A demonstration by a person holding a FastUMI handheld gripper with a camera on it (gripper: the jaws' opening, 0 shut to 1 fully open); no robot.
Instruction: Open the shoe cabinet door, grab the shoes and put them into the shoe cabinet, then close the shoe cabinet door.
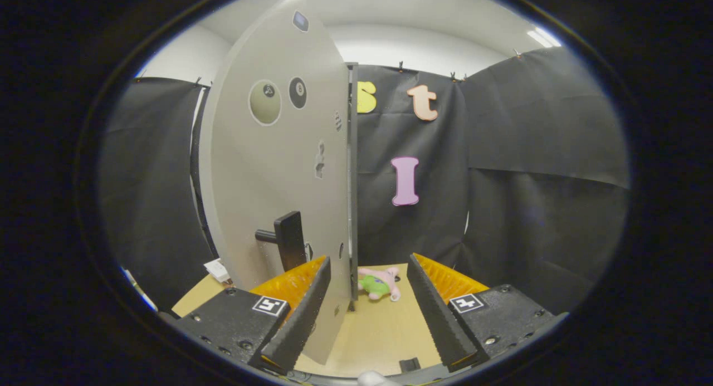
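- The gripper (367, 288) points forward with its two fingers spread wide apart; nothing is held between them.
- Each finger has a black toothed inner face and an orange outer rib, with a small square marker on its black base.
- The shoe cabinet door (278, 169), a tall pale grey panel, stands swung open and is seen nearly edge-on. Its free edge falls in the gap between the fingers, close to the left finger (303, 311); whether that finger touches the door cannot be told.
- A black handle (287, 240) juts from the door's face, just above and beyond the left finger.
- Round stickers (266, 101) sit high on the door's face.
- A small pink and green plush toy (380, 284) lies on the light wooden table (379, 336), beyond the fingers and just beside the door's edge.
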